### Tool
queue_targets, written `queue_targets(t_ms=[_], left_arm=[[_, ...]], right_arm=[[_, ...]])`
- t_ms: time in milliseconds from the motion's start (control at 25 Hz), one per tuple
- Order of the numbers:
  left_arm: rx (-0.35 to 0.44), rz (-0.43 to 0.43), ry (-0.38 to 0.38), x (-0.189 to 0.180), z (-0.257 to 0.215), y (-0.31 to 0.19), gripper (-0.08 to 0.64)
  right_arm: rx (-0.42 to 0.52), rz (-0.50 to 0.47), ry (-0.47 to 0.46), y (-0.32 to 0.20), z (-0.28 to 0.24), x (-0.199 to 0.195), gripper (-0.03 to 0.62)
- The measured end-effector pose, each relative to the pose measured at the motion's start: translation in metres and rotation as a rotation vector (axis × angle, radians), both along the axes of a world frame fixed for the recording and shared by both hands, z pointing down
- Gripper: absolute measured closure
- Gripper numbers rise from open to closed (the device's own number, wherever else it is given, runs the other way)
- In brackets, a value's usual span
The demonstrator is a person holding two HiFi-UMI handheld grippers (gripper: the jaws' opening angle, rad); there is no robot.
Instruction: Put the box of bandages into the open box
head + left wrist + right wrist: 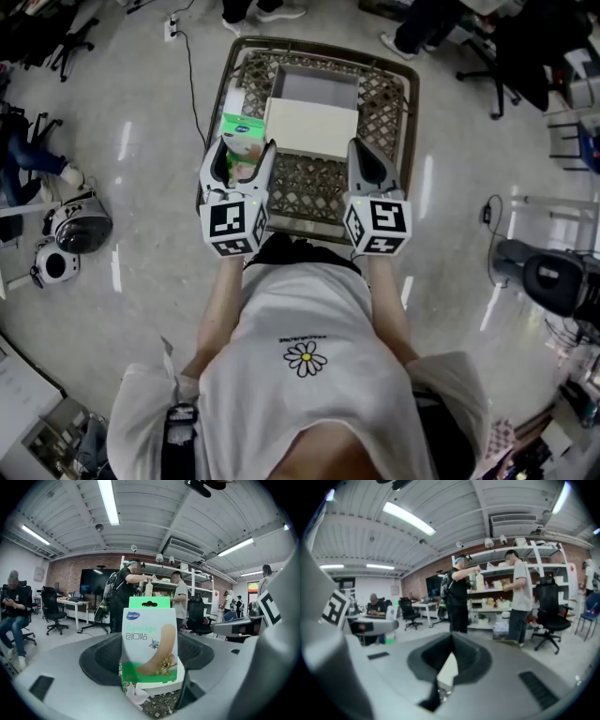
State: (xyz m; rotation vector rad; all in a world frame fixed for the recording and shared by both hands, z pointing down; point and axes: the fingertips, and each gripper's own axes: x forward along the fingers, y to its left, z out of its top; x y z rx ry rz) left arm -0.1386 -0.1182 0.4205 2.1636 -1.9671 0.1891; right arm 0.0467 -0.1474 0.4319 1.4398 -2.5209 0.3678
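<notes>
Over the lattice basket (pixel 386 101), the carrying step is in hand: the box of bandages (pixel 244 131) is off any surface, clamped between the fingers of the left gripper (pixel 243 150), and hangs above the basket's left side, just beside the open box (pixel 321 87) but not yet over its cavity. The left gripper view confirms the hold, with the box of bandages (pixel 150 634) upright, front face to the camera and pinched low on its two sides by the left gripper (pixel 149 660). It is a thin card carton, white above and green below, with a green hanger tab, a printed plaster strip and cartoon figures; it looks undamaged. The right gripper (pixel 357 147) sits at the right end of the lid flap (pixel 309 127); in its own view the right gripper (pixel 449 663) has its fingers drawn nearly together on a pale thin edge, judged to be that flap held back. Next move, as judged: shift the carton rightward and forward past the flap, lower it into the white cavity, then part the fingers. The raised flap could catch the carton.
</notes>
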Motion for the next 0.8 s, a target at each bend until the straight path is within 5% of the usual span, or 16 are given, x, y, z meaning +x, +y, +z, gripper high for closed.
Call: queue_targets(t_ms=[800], left_arm=[[0.036,0.067,0.008,-0.007,-0.016,-0.040,0.199]], right_arm=[[0.044,0.074,0.022,-0.022,-0.014,-0.002,0.561]])
